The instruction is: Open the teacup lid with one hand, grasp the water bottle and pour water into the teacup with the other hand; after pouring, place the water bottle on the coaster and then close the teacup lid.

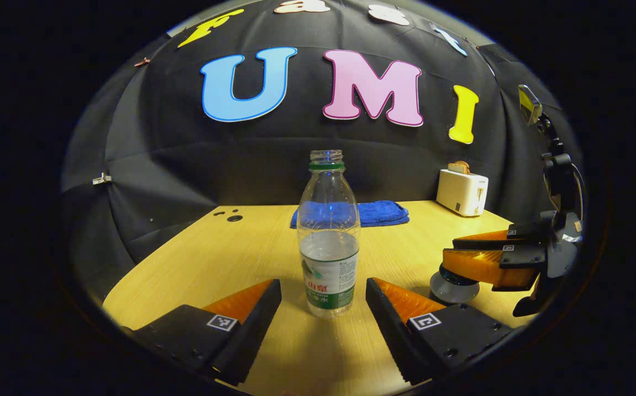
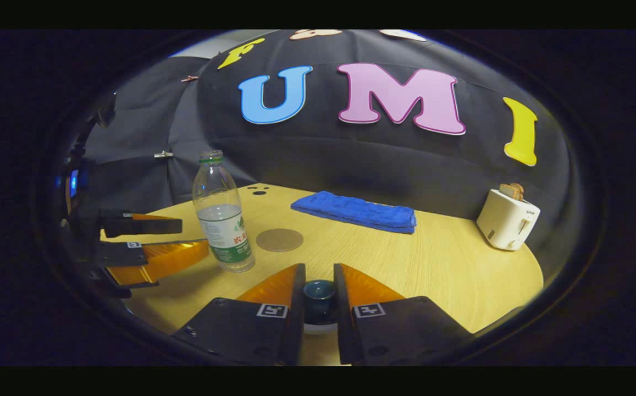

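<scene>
An uncapped clear water bottle [image 1: 328, 242], about half full, stands upright on the wooden table [image 1: 230, 258]. My left gripper [image 1: 323, 286] is open, one finger on each side of the bottle's base, with gaps showing. In the right gripper view the bottle [image 2: 223, 220] stands at the left gripper's [image 2: 192, 236] fingertips, and a round brown coaster [image 2: 279, 240] lies just to its right. My right gripper [image 2: 319, 275] is shut on the dark knob of the teacup lid [image 2: 319, 297]. From the left gripper view, the pale lid [image 1: 452, 286] sits under the right gripper [image 1: 452, 258]. The cup below is hidden.
A folded blue towel [image 2: 356, 212] lies at the back of the table. At the back right stands a white toaster [image 2: 507, 220] with bread in it. Small dark holes [image 1: 230, 214] mark the far left of the tabletop.
</scene>
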`<state>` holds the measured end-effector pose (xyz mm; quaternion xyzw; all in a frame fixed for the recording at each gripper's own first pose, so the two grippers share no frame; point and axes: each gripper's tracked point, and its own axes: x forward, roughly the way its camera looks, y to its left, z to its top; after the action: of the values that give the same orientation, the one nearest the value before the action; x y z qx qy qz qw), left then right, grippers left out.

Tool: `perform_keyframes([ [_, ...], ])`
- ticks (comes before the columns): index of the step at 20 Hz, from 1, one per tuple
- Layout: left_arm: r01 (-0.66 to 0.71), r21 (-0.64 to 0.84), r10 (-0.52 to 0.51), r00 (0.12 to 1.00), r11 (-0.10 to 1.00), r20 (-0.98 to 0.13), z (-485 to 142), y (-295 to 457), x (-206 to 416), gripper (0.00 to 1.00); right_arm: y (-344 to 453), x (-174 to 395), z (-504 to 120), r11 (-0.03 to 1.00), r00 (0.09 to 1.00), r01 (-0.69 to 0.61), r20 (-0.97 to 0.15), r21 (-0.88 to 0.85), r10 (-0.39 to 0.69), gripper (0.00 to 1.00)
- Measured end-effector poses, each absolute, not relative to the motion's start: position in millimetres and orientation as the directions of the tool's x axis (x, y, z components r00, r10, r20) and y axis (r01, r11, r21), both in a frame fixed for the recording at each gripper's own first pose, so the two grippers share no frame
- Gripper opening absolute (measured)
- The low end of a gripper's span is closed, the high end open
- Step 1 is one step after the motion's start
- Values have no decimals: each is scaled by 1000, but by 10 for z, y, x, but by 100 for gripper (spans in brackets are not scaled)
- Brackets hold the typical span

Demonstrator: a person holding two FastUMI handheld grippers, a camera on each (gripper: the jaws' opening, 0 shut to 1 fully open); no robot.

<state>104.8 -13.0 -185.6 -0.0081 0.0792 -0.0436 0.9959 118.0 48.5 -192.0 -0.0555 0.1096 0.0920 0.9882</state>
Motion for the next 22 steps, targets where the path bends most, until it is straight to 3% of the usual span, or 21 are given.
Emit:
perform_keyframes([
  [1,83,-16,-84,985,996,-147,-1891,-116,1081,97,458,1179,-1889,977,960,-192,-223,-89,168,24],
  [2,83,-16,-85,986,996,-141,-1903,-114,1153,97,436,1172,-1853,978,961,-190,-221,-84,167,33],
  [4,86,-12,-87,988,996,-128,-1857,-155,1337,98,365,1158,-1807,981,963,-178,-218,-76,158,24],
  [12,113,34,-110,990,993,-88,-1845,-252,1758,97,-70,1023,-1815,989,967,-111,-238,-94,86,28],
  [13,120,32,-117,990,992,-85,-1845,-264,1780,95,-121,1012,-1838,990,967,-103,-241,-97,77,24],
  [14,120,34,-117,990,992,-85,-1848,-271,1792,92,-160,994,-1860,991,967,-94,-245,-97,68,28],
  [15,127,30,-123,988,992,-89,-1851,-273,1802,83,-199,968,-1890,992,967,-86,-248,-90,61,28],
  [17,140,33,-136,985,990,-108,-1859,-296,1812,80,-263,937,-1960,995,966,-71,-255,-71,51,24],
  [20,132,171,-106,983,976,-150,-1862,-222,1790,76,-389,888,-2015,997,963,-49,-266,-66,29,24],
  [22,125,321,-84,987,939,-140,-1732,-151,1795,75,-463,850,-2021,997,964,-35,-266,-62,17,33],
])
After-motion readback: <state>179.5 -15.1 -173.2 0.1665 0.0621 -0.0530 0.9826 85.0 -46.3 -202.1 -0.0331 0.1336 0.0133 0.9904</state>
